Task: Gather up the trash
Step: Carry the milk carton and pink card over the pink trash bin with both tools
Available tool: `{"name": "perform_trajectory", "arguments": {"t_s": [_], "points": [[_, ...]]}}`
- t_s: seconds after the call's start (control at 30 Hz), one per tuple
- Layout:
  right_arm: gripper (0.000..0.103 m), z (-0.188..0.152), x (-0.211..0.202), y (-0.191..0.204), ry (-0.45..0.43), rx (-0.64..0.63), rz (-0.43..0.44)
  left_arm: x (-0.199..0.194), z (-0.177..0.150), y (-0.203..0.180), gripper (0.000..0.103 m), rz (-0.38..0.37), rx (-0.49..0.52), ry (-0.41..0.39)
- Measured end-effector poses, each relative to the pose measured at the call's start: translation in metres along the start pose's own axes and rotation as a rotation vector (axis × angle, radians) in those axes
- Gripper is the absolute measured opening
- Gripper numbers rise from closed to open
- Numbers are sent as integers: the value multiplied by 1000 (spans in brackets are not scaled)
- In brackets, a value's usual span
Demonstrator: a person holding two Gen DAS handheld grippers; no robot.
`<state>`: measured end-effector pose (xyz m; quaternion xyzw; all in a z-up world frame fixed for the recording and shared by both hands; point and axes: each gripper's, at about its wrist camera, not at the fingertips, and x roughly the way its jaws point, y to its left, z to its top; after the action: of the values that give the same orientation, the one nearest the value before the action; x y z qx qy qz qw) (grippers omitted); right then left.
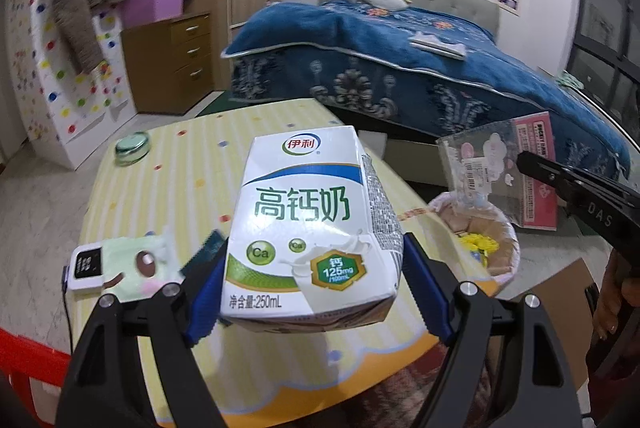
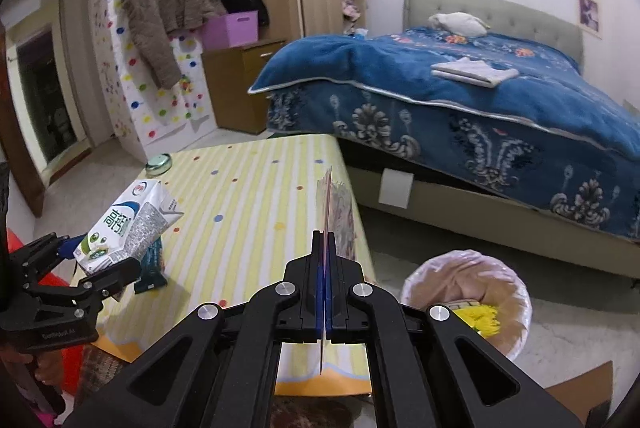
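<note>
Already both grippers are loaded: the left gripper (image 1: 312, 292) clamps one milk carton (image 1: 312, 224) above the table (image 1: 192, 163), the right gripper (image 2: 324, 292) pinches one flat packet (image 1: 500, 163) edge-on. Neither is binned yet. Beyond, one bin (image 2: 516, 292) holds scraps; one dark wrapper (image 2: 152, 264) remains on the table.

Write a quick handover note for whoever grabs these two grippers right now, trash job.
Left gripper: shut on the milk carton, lifted above the table.
Right gripper: shut on a flat plastic package, held edge-on, above the table's edge near the bin.
Bin: on the floor beside the table, lined, already holding yellow scraps.
Done: both items picked up.
Left: drop both in the bin. A dark blue wrapper lies on the table and may be trash too; the green lid and phone probably stay.
</note>
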<state>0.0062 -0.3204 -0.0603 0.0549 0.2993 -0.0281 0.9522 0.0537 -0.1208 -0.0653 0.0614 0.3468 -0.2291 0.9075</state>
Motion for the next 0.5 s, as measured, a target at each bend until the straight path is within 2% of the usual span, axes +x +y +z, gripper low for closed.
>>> {"name": "perform_trajectory", "arguments": {"t_s": [0.23,0.5], "points": [[0,-10,-18,-28,-23,54,-20,9,10,-44,78,-38,84,-18],[0,-28,-32,-77,-22,128,-87,31,20,-105,78,-129,172,-27]]}}
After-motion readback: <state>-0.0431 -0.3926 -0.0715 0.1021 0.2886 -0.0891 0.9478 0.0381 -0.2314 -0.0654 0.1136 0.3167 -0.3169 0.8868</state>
